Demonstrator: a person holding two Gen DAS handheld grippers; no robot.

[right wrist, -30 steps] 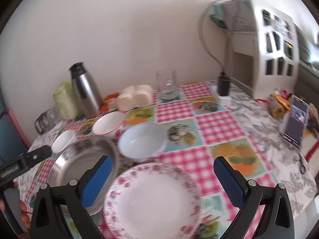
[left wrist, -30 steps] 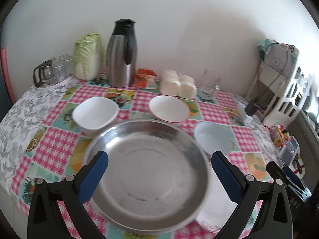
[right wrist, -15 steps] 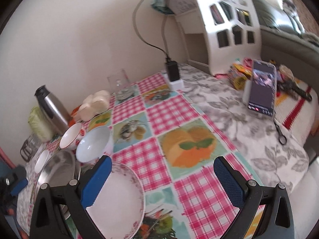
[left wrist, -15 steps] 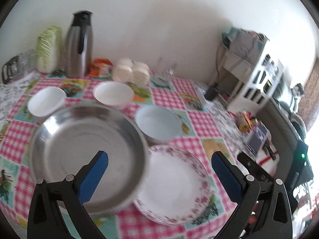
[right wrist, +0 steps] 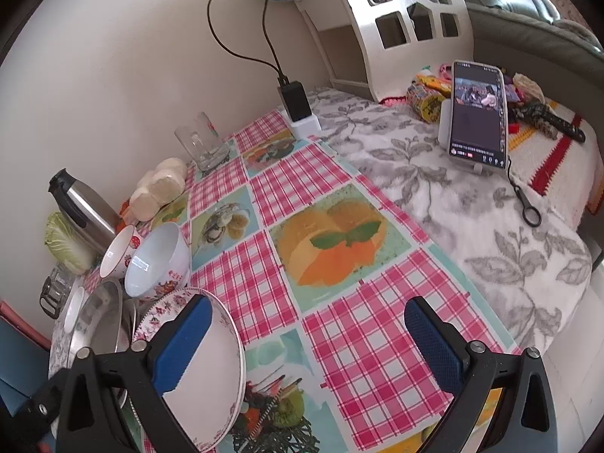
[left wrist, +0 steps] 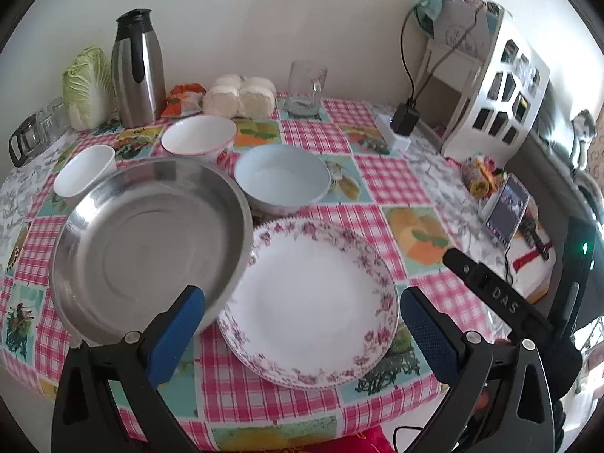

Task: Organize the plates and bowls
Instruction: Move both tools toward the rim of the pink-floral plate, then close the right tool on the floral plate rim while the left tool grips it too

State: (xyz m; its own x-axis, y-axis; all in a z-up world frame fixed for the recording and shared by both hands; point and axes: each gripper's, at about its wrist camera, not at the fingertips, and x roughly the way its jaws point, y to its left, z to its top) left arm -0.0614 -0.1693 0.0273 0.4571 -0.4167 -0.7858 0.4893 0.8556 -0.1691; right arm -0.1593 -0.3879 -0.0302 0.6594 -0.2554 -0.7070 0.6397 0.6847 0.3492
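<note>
Left gripper (left wrist: 302,324) spread wide, blue pads apart, nothing held; hovered above floral-rimmed white ceramic plate (left wrist: 313,302) at near edge of pink-checked fruit-print tablecloth (left wrist: 385,181). Plate flat on cloth, framed between the two pads, not touched by either. Large round stainless-steel pan (left wrist: 147,241) just left of plate, right rim overlapping plate's left edge, tilted slightly. Pale blue-white ceramic bowl (left wrist: 281,179) behind plate, upright. Red-rimmed white bowl (left wrist: 198,137) farther back and left; small white squarish bowl (left wrist: 85,173) at far left, beside pan. All three bowls separate, unstacked.

Right gripper (right wrist: 307,343) also wide open, empty, over bare checked cloth right of the plate (right wrist: 205,373); left pad in front of plate's surface, contact not clear. Pale bowl (right wrist: 156,260) and red-rimmed bowl (right wrist: 119,251) seen side by side at left in right wrist view, steel pan (right wrist: 94,324) below them.

Against wall: steel thermos jug with black lid (left wrist: 137,70), napa cabbage (left wrist: 87,88), bag of white buns (left wrist: 239,96), clear glass mug (left wrist: 305,87), glass cups (left wrist: 34,128) at far left. White lattice-sided shelf unit (left wrist: 490,83) at right, black charger on white power strip (left wrist: 404,120) beside it. Smartphone with lit screen (right wrist: 477,113) propped upright on grey leaf-print cloth (right wrist: 453,196), small scissors (right wrist: 526,204) near it.
</note>
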